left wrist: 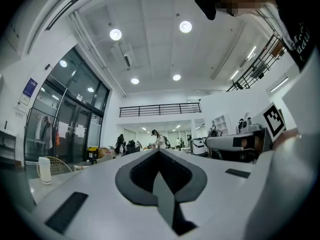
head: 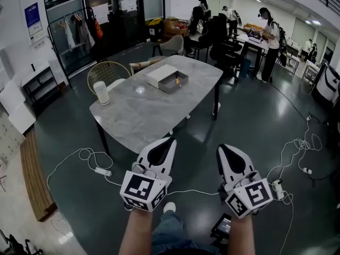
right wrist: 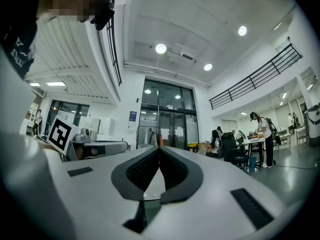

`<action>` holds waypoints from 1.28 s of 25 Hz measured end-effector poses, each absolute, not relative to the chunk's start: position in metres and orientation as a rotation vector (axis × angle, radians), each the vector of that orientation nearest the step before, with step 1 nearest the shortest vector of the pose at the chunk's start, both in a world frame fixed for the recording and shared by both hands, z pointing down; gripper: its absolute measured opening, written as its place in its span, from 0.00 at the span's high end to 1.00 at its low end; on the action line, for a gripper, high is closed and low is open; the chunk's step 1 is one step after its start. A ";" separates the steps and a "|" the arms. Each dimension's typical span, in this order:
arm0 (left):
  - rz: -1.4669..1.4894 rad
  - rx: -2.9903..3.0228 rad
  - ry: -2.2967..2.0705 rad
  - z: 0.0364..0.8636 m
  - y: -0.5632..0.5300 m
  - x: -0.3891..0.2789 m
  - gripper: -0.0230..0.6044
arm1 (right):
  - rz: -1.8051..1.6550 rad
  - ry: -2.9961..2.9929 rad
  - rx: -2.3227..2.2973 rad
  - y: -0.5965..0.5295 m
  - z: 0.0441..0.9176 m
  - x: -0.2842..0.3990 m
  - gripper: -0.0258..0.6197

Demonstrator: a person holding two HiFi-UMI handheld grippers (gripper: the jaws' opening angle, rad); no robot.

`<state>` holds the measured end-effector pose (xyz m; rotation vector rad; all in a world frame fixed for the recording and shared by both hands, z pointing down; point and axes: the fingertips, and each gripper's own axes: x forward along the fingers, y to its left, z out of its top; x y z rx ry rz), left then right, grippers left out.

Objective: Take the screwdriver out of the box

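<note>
Largest in front of me is the grey marble-look table with rounded corners [head: 143, 116]. It stands at twelve o'clock from my hands, well apart from them, on the dark glossy floor [head: 255, 121].

Low in the head view are my two tools, the left gripper [head: 170, 139] at about seven o'clock and the right gripper [head: 220, 147] at five. Both point roughly level toward the table. Each gripper's own view shows its jaws pressed tip to tip with nothing between them — both clenched and empty.

Toward the one o'clock end of the tabletop sits the shallow grey open box [head: 170, 89], with a flat white lid [head: 159, 74] touching it on the ten o'clock side. A white upright cylinder [head: 101, 93] stands near the table's nine o'clock edge, well apart from the box.

Inside the box I can make out a small orange-yellow streak [head: 177, 79], which I take to be the screwdriver. It is too small from here to tell handle from shaft.

I expect it to be light and stiff, not fragile, with a smooth steel shaft that would slip or roll between the pads. I would take it across the handle — the thicker, grippier part — coming down over the box's low wall. The task has hardly begun: I have to close on the table and part one pair of jaws first.
</note>
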<state>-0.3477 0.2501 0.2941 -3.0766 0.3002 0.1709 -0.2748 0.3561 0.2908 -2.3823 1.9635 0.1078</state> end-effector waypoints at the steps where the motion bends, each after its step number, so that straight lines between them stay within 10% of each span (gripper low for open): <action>1: 0.172 -3.078 0.300 0.294 0.239 -0.340 0.94 | 0.110 1.970 -2.393 0.344 0.290 -0.267 0.92; 32: 0.229 -3.135 0.268 0.299 0.033 -0.165 0.94 | 0.178 1.998 -2.477 0.122 0.287 -0.094 0.92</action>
